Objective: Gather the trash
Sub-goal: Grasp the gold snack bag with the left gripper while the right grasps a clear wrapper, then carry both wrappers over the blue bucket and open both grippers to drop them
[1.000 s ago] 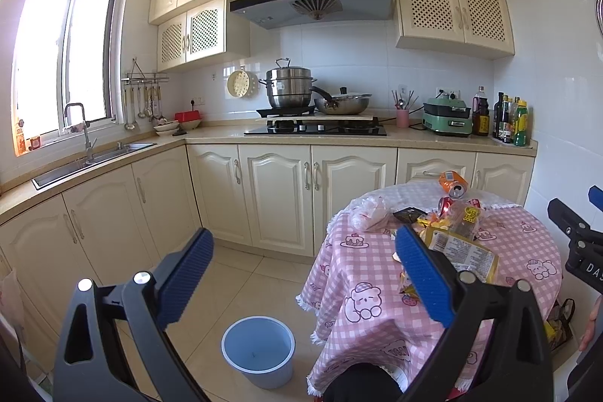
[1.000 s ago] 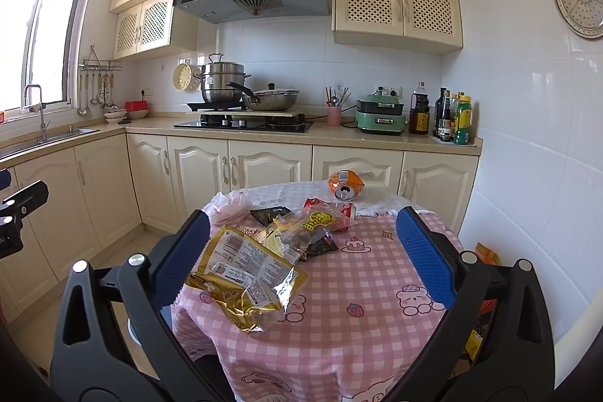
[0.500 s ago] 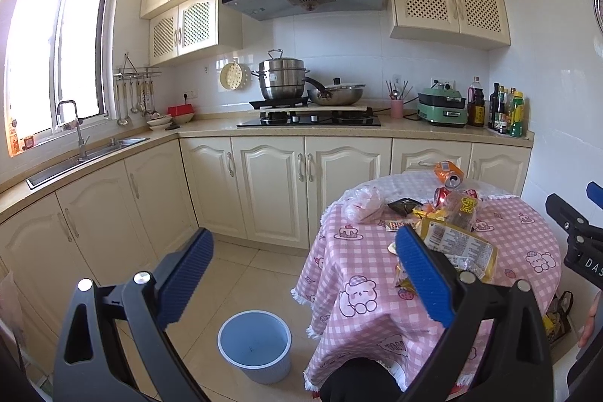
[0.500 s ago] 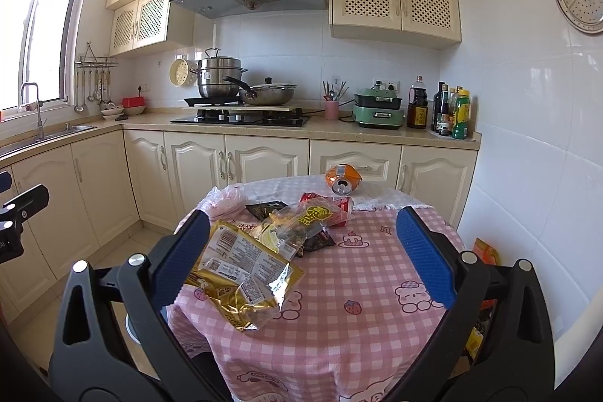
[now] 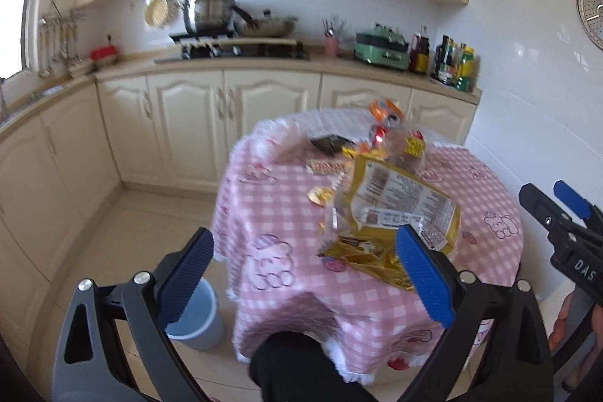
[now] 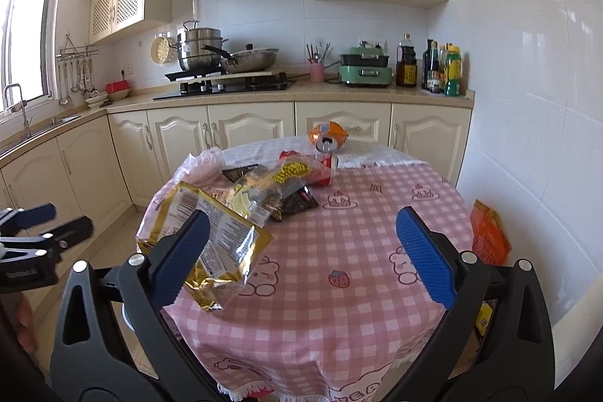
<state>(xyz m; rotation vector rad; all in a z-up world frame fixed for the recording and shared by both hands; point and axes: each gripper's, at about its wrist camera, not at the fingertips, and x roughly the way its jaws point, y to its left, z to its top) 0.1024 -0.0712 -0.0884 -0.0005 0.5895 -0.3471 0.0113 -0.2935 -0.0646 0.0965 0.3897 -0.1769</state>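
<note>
Round worktop under pink checked cloth [image 6: 361, 251] carried the trash; grey-blue plastic bin [image 5: 196, 323] stood on the floor by its left edge. Step looked like approach: next, close on the gold foil snack bag [image 6: 211, 243] at the near-left edge. Left tongs [image 5: 301, 274] and right tongs [image 6: 301, 251] were spread wide, holding nothing.

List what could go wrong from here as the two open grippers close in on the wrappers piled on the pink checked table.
1. The large gold foil snack bag overhangs the table's near edge; a nudge might push it to the floor, missing the pale blue plastic bin.
2. The crushed orange drink can lies on its side and could roll.
3. Wrappers overlap, so the left gripper or right gripper may drag neighbours along.
</note>
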